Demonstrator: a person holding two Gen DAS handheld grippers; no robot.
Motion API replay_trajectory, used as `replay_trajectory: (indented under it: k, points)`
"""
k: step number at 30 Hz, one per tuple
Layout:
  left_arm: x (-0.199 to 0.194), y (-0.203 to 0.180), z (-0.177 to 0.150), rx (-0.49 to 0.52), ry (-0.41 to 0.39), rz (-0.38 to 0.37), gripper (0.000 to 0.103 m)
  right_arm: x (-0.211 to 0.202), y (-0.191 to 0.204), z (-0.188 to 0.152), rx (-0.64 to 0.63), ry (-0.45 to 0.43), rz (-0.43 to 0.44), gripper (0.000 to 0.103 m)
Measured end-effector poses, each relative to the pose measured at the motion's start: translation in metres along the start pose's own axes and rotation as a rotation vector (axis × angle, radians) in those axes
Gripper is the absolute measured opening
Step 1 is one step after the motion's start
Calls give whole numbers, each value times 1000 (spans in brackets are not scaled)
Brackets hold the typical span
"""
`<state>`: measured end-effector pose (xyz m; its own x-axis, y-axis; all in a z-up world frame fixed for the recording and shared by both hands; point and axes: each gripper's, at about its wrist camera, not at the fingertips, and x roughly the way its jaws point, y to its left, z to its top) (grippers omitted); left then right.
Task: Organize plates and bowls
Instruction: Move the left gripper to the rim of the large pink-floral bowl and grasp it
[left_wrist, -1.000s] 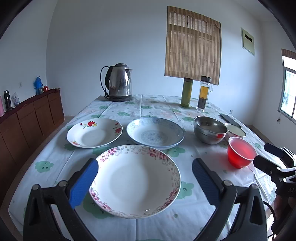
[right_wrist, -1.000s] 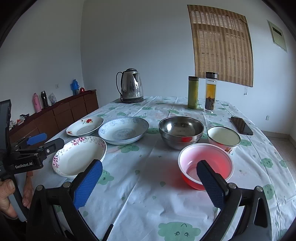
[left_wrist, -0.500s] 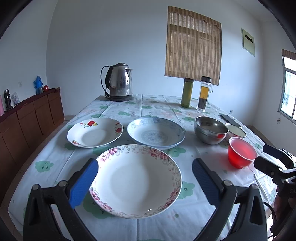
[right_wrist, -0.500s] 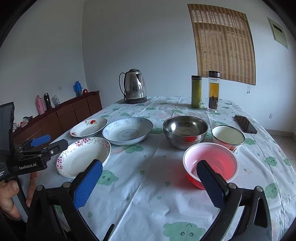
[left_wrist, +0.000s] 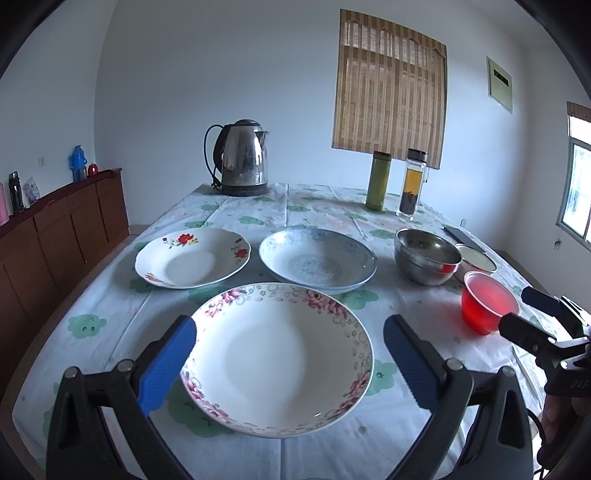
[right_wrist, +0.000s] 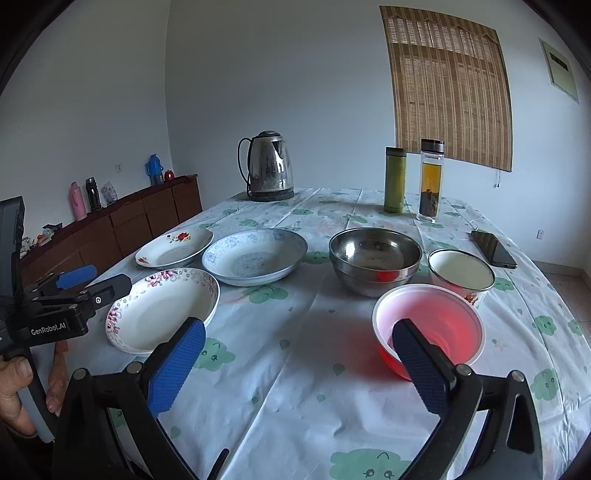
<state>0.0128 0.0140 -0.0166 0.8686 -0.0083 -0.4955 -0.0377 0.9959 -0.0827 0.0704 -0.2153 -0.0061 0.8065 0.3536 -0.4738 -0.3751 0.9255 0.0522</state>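
Left wrist view: left gripper spread wide, holding nothing, its blue pads either side of the pink-flowered plate on the tablecloth; behind it the red-flowered plate and blue-patterned bowl lie side by side, steel bowl and red plastic bowl off right. Right wrist view: right gripper also wide open and empty, above the cloth, right pad in front of the red plastic bowl; small white bowl just beside the steel bowl, kettle at far end.

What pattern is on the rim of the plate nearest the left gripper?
Pink flowers with small circles on the plate, clearest in the left wrist view.
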Motion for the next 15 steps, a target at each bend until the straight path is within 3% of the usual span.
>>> replay_trajectory:
  k: [4, 8, 12, 15]
  points:
    - [4, 5, -2, -5, 6, 8, 103, 12, 9, 1, -21, 17, 23, 100]
    - [7, 17, -4, -24, 17, 31, 102, 28, 20, 1, -41, 49, 59, 86]
    - [11, 32, -9, -41, 34, 63, 101, 41, 30, 3, -60, 65, 90, 86]
    - [15, 42, -14, -51, 53, 76, 93, 52, 37, 5, -70, 84, 113, 79]
